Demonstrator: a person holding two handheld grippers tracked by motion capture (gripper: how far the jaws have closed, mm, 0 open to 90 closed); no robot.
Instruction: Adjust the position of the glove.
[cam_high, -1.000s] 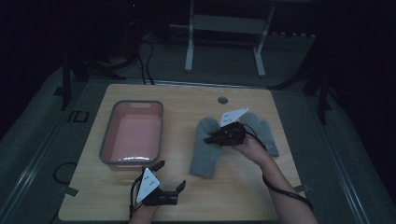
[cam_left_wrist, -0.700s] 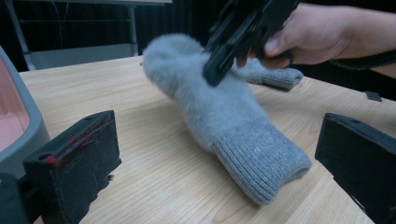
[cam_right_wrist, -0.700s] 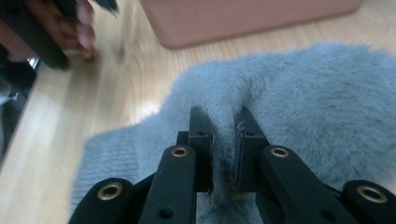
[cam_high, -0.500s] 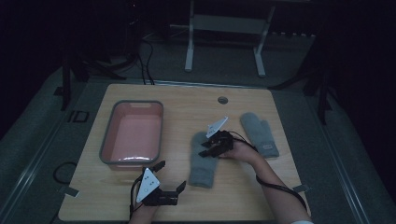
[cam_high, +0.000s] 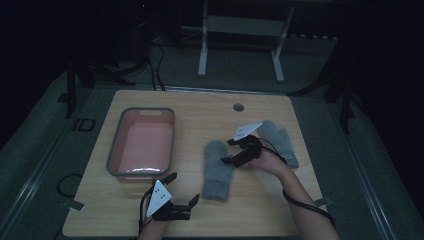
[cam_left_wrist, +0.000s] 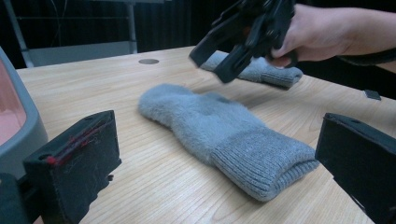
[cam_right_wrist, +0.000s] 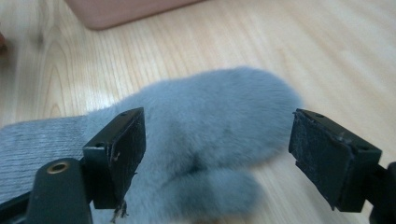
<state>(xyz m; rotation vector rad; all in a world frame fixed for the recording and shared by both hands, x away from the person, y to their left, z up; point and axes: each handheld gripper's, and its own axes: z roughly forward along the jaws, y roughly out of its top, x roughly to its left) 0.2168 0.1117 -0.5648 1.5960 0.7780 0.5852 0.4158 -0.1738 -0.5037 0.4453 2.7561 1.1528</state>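
Now, line by line:

Work in hand: near mitten (cam_high: 218, 170), flat on the bench (cam_high: 200, 115), apparently about to be picked up; no grip yet.

Near mitten: grey, mid-bench, just right of the tray (cam_high: 141, 145); fluffy rounded end toward the far edge, ribbed cuff toward the person.

Long axis: near-to-far along the bench, slightly tilted; seen from the right gripper view, running off to the left, cuff at the left edge, thumb lobe low in the middle.

Right gripper (cam_high: 239, 151): hovering just above and right of the mitten's fluffy end, pointing left and down at it; fingers (cam_right_wrist: 116, 154) wide apart, nothing between them but air, the mitten (cam_right_wrist: 205, 140) lying below the gap.

Left gripper (cam_high: 181, 192): low at the near edge, just left of the cuff; fingers (cam_left_wrist: 74, 163) wide, empty, aimed toward the mitten (cam_left_wrist: 219, 135).

Nearer hand: right for the fluffy end; left for the cuff.

Far mitten (cam_high: 280, 142): same grey, behind the right hand, apart from the near one.

Tray: pink inside, grey rim, nothing visible in it.

Key relation: mitten below and slightly left of the right fingers; fingers already straddling its width, so likely a straight drop and a squeeze across the short side.

Risk: thick pile, pinch possibly catching fluff alone.
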